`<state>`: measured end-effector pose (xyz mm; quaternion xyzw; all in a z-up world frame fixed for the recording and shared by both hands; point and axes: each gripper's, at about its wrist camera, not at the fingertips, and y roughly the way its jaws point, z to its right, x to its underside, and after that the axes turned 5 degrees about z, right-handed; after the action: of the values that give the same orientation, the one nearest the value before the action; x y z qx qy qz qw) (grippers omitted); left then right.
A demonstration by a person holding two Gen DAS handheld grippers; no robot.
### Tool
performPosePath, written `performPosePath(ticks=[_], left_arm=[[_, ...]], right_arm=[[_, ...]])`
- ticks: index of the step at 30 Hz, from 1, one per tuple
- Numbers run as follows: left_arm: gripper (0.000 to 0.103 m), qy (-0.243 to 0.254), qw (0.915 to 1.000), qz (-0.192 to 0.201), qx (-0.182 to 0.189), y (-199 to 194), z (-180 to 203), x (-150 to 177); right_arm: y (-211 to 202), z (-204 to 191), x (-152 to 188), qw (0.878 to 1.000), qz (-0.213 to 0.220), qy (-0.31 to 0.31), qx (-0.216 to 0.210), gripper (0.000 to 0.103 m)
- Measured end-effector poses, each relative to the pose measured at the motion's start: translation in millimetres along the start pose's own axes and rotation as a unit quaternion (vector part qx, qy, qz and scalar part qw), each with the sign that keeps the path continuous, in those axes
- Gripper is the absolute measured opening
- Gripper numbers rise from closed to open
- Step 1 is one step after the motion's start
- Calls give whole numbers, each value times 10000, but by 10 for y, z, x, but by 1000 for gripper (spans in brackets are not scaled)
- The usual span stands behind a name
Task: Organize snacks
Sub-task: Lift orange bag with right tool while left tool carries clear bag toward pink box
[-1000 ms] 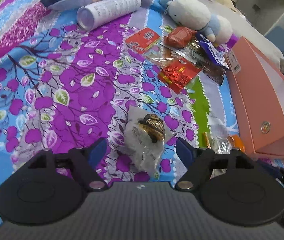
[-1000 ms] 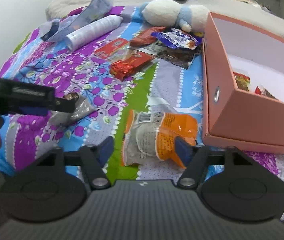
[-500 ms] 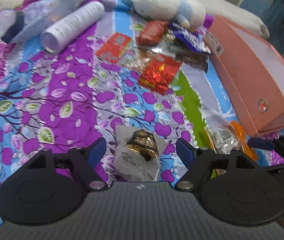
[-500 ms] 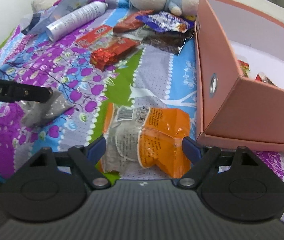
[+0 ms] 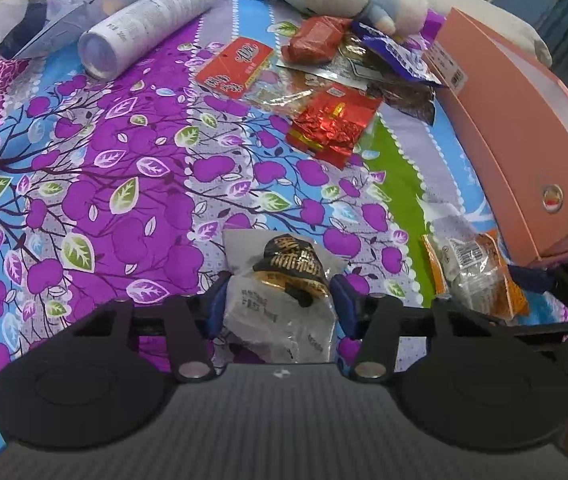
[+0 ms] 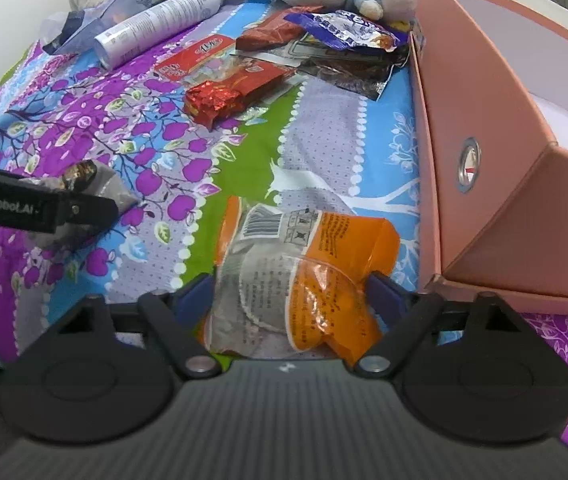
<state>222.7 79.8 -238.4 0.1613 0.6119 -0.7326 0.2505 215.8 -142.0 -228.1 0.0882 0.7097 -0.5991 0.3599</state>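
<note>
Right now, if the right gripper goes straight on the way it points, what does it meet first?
Most likely the orange snack bag, already between the right gripper fingers, then the bedspread under it. The pink box stands off to the right.

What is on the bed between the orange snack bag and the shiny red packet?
Nothing but bare bedsheet lies between the orange snack bag and the shiny red packet. The right wrist view shows it best.

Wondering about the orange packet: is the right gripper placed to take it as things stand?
Probably yes: the right gripper has just been closing, with the orange packet between its fingers and nothing lying on it.
</note>
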Motion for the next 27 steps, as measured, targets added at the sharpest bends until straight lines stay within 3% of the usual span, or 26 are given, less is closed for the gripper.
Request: performPosePath(ticks=[7, 18, 27], left_arm=[[56, -312, 9995, 81, -20, -80, -12, 21], [56, -760, 9964, 368, 86, -472, 18, 154], [56, -789, 9943, 709, 125, -860, 147, 227]], right_arm=[[-103, -31, -27, 10000, 43, 20, -30, 58], [-509, -95, -17, 9992, 394, 93, -49, 57], [-866, -110, 37, 9977, 599, 285, -106, 57]])
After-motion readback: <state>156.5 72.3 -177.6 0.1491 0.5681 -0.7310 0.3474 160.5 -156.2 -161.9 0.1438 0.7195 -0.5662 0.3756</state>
